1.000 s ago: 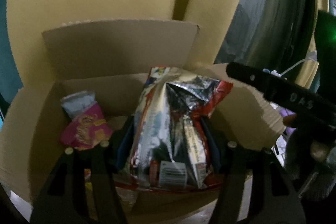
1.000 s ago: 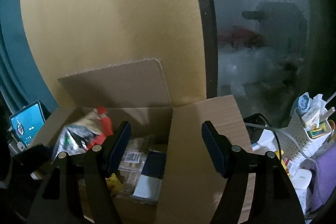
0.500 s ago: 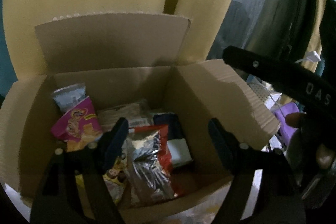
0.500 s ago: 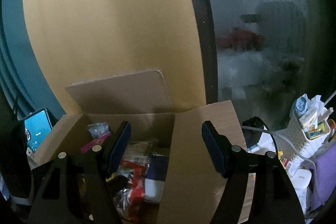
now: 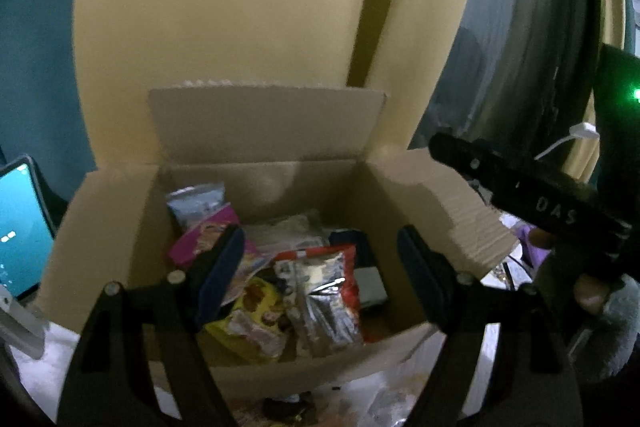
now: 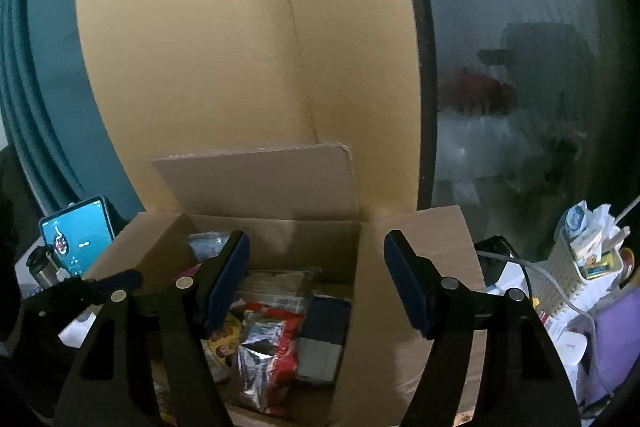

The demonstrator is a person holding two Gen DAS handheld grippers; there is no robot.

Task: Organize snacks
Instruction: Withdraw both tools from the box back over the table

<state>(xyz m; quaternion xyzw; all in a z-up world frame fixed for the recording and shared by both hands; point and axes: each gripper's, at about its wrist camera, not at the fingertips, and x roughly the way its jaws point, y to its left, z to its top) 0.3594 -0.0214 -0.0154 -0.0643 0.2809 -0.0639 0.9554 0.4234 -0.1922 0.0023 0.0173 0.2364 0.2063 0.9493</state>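
Both tongs stand wide and empty: left tongs [image 5: 320, 267] have just released the red foil packet [image 5: 324, 299] into the cardboard box [image 5: 120, 227]; right tongs [image 6: 316, 279] idle. Next snack is due.

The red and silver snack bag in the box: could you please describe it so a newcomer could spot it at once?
Look into the open cardboard box in front of the yellow wall. On top of the pile, near the front, lies the red and silver snack bag, beside a yellow packet. Its crinkled, shiny foil face with red edges sets it apart.

Right gripper [image 6: 316, 283], jaws apart and empty, above an open cardboard box [image 6: 400, 307] holding a red-silver snack bag [image 6: 272, 359].
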